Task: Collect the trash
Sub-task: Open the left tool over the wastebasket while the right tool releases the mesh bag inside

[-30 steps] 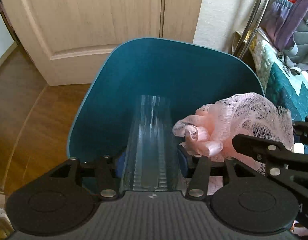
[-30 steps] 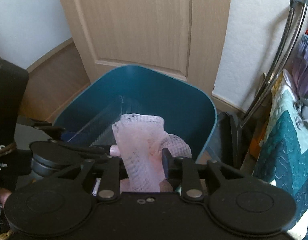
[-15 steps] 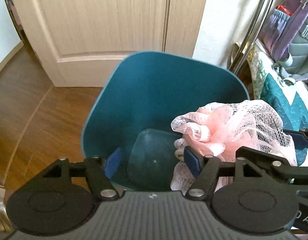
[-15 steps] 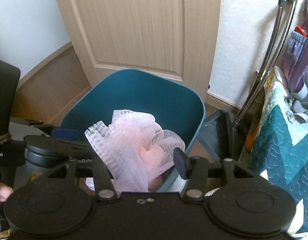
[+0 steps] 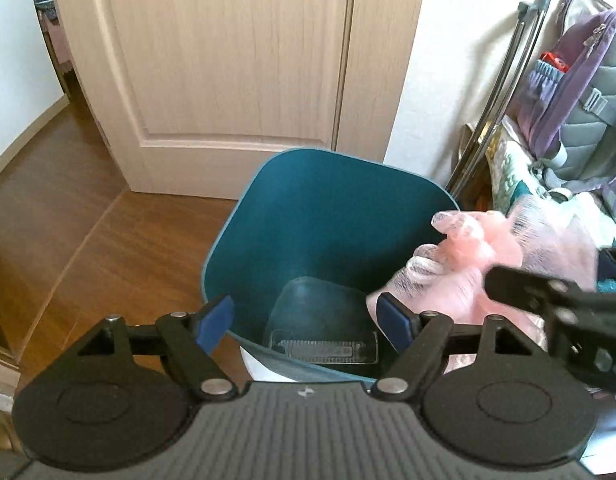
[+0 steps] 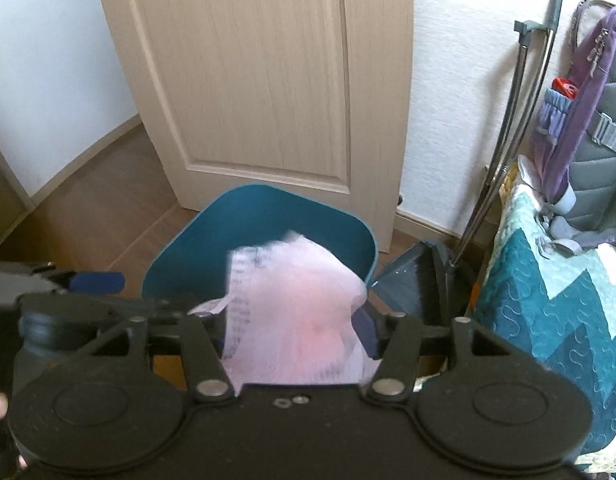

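Left wrist view: we look down into the teal bin [image 5: 328, 216], where a clear plastic container [image 5: 323, 347] lies at the bottom.
Left gripper [image 5: 304, 322]: our jaws have just been opening; they stand apart, empty, above the bin.
Right gripper [image 6: 296, 330]: our jaws have just been opening; the pink mesh netting [image 6: 296, 316] sits loosely between them, seemingly being let go.
Placement: we hold the netting over the bin so it drops inside.

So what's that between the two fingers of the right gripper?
A pink mesh net sits between the right gripper's open fingers, over the teal bin, seen in the right wrist view.
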### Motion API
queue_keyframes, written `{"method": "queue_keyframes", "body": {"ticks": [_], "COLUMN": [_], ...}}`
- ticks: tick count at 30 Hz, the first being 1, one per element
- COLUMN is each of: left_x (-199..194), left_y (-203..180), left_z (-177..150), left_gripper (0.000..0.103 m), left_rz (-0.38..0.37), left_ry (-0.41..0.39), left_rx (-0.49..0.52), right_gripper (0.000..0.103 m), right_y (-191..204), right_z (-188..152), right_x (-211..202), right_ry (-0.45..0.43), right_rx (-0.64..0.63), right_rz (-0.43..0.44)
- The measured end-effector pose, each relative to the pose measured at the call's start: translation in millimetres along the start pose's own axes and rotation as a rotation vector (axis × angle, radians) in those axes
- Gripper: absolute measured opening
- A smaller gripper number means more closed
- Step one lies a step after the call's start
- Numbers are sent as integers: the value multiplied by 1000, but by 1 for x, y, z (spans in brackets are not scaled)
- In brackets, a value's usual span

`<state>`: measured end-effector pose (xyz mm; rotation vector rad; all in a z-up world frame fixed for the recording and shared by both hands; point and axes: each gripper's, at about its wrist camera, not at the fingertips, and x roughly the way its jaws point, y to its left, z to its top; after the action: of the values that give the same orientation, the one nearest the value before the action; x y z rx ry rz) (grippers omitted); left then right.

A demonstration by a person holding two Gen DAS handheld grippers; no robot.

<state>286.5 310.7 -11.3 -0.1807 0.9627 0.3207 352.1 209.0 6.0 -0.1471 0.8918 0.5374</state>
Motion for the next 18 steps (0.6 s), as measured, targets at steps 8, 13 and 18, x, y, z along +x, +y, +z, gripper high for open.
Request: {"method": "queue_keyframes", "body": {"ticks": [8, 13, 18], "left_x": [6, 18, 24], "left_y": [23, 29, 31], "left_z": [-8, -9, -12], "left_gripper": [80, 80, 80], "left_rz": [6, 0, -33], "left_ry": [-16, -16, -10], "left_rx": [-39, -25, -41], "right_gripper": [56, 56, 56], "right_y": [9, 11, 7], "right_z": [19, 33, 40], "right_x": [34, 45, 38], "right_ry": [23, 14, -6], "right_rx": [-8, -18, 4], "right_rz": [44, 63, 97]}}
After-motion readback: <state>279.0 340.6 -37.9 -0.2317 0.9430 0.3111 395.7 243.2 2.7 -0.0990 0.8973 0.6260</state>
